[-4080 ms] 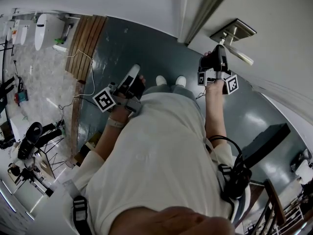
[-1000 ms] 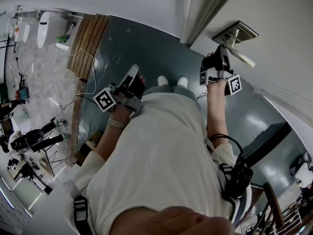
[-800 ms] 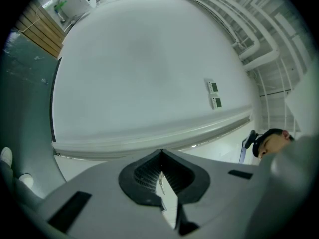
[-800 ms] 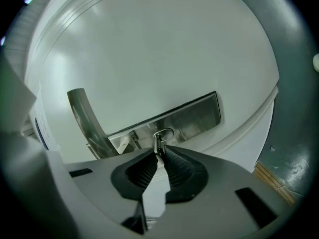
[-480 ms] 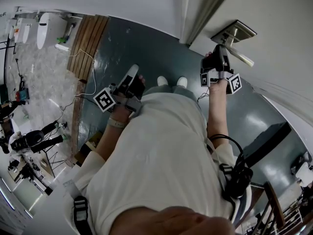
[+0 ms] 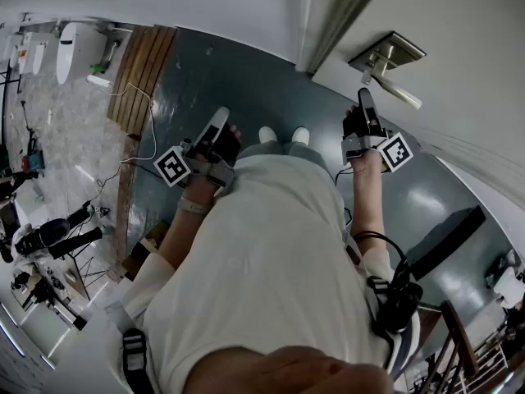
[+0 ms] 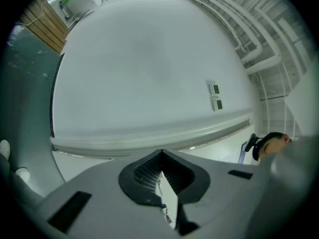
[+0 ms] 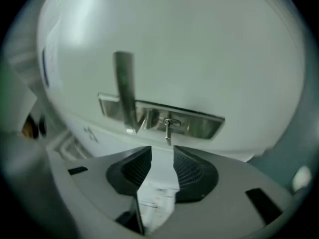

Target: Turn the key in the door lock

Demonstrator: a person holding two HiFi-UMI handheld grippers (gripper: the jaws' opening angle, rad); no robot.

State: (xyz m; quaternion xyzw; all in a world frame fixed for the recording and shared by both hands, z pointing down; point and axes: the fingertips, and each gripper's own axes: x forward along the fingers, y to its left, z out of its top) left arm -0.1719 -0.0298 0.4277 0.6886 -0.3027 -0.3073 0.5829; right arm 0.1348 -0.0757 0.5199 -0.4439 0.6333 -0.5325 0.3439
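Observation:
A silver lock plate with a lever handle sits on the white door. A small metal key sticks out of the plate beside the handle. My right gripper faces it from a short way back; its jaws have just been opening and now stand open, with nothing between them and the key beyond the tips. In the head view the right gripper hangs just below the lock plate. My left gripper is shut on nothing and faces a white wall, held low at my left side.
The door frame runs up just left of the lock. Dark grey floor lies below, with a wooden strip and camera tripods at the left. A black case lies on the floor at the right.
The right gripper has let go of the key, opened, rolled and drawn back a little from the lock plate. The left gripper has stayed where it was.

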